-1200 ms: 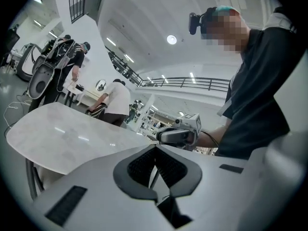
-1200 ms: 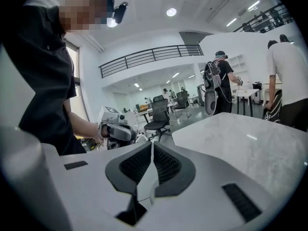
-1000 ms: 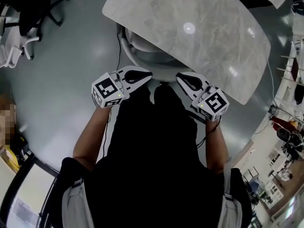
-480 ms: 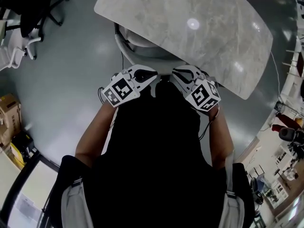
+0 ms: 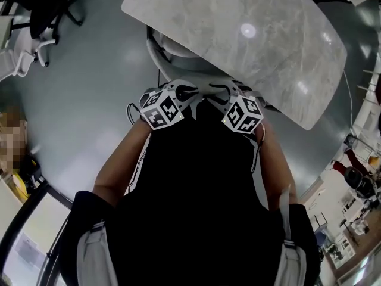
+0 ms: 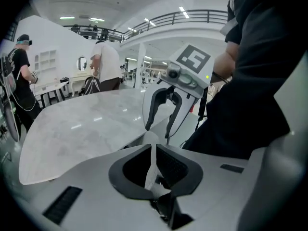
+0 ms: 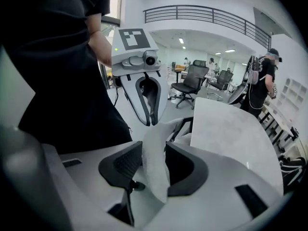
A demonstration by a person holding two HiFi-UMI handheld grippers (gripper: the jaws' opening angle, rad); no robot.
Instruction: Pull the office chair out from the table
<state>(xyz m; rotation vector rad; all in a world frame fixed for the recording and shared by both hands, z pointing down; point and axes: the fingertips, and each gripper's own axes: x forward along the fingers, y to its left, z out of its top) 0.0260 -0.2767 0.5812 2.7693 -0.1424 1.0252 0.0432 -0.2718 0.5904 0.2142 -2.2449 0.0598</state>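
Your office chair sits tucked under the counter; expect it to roll easily, with a stiff frame. Take its top rim. Your left hand-held gripper is almost pressed together and has just begun parting, with a sliver of rim in the slit. Your right hand-held gripper has just spread and straddles it, though contact looks uncertain.

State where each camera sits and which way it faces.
Head view: on the person's head, looking down at the table and office chair; black torso, left hand-held gripper and right hand-held gripper show.
Left gripper view: on the left hand-held gripper, facing the table; jaws, just opening slightly, hold a thin chair edge; torso at right.
Right gripper view: on the right hand-held gripper, facing chair and table; jaws, just opened, straddle the chair's edge; torso at left.
Shared: each gripper view shows the other hand-held gripper.
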